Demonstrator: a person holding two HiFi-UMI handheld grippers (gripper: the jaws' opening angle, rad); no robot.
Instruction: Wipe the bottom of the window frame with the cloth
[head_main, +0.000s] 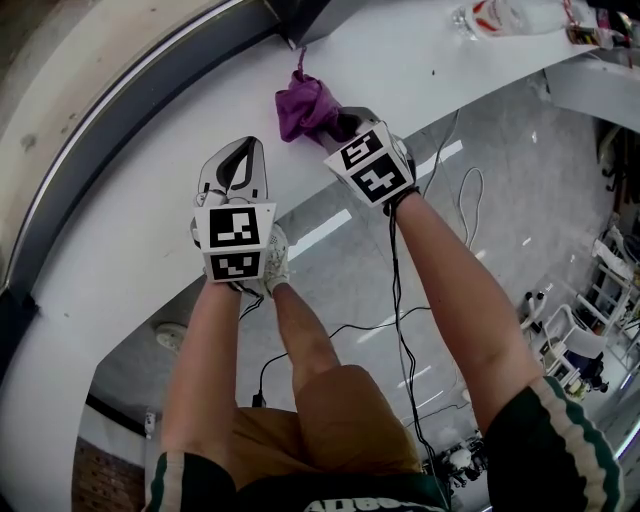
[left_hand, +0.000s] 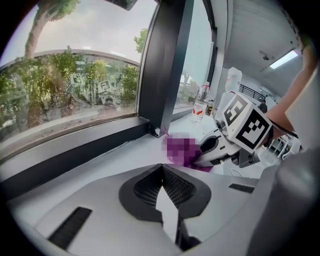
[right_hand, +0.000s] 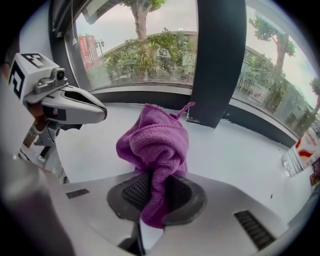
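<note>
Jaws of our right hand-held gripper (right_hand: 154, 192) clamp the purple terry cloth (right_hand: 156, 142), lengthwise toward the dark window frame (right_hand: 220, 60); left hand-held gripper (left_hand: 162, 175) closed, empty.

right claw (head_main: 338, 122): holds purple cloth (head_main: 303, 105) | left claw (head_main: 247, 145): just beside, over white sill (head_main: 120, 260)

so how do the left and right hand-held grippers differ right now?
The right hand-held gripper is clamped on the purple cloth; the left hand-held gripper is shut on nothing. The right is nearer the dark window post; the left is farther back. Shared: same build, both over the white sill.
</note>
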